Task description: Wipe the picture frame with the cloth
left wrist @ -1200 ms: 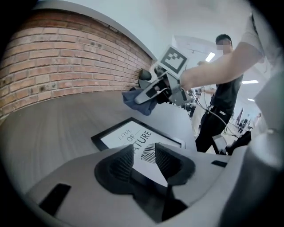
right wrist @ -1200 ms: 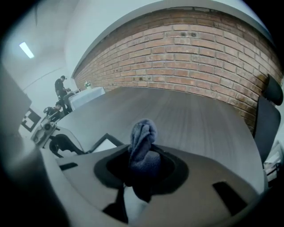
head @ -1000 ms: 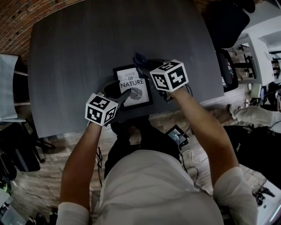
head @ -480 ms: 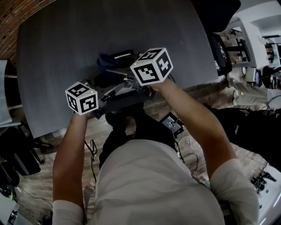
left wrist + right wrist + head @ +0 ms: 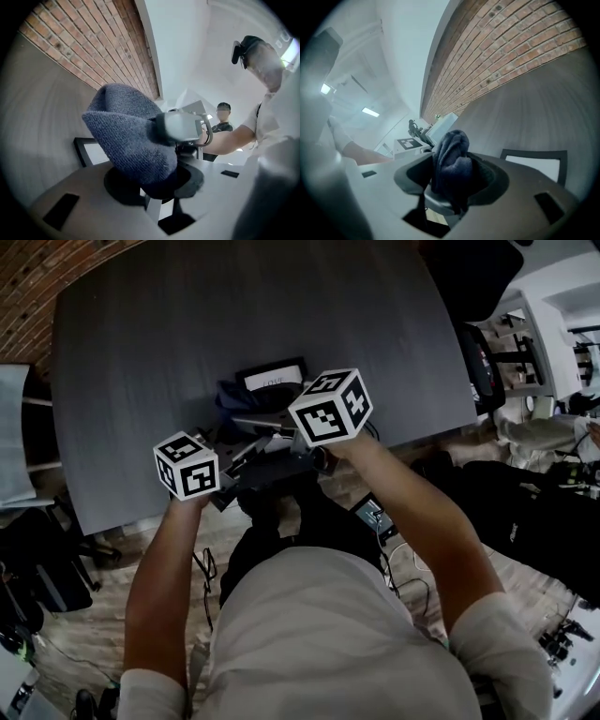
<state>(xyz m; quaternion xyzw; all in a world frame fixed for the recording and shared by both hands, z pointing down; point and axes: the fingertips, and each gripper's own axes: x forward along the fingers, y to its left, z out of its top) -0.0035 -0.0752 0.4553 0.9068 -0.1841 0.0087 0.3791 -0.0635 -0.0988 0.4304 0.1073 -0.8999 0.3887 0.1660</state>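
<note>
The black picture frame (image 5: 274, 378) with a white print lies on the dark table (image 5: 187, 324), with the dark blue cloth (image 5: 232, 395) bunched in front of it. The cloth (image 5: 126, 136) stands up between the jaws of my left gripper (image 5: 154, 180), which have just been closing and now grip its lower end. The jaws of my right gripper (image 5: 452, 180) have just been opening. The cloth (image 5: 452, 161) hangs between them with room on both sides. Both marker cubes, left (image 5: 186, 465) and right (image 5: 330, 407), are close together at the table's near edge.
A black office chair (image 5: 469, 277) stands at the table's far right. On the wood floor under the near edge lie a small lit device (image 5: 375, 517) and cables. A brick wall (image 5: 93, 51) runs behind the table. Another person (image 5: 224, 117) stands across the room.
Both grippers have drawn together at the table's near edge. The left one has left the frame's side. The cloth has gone from the frame's far right corner to in front of the frame.
</note>
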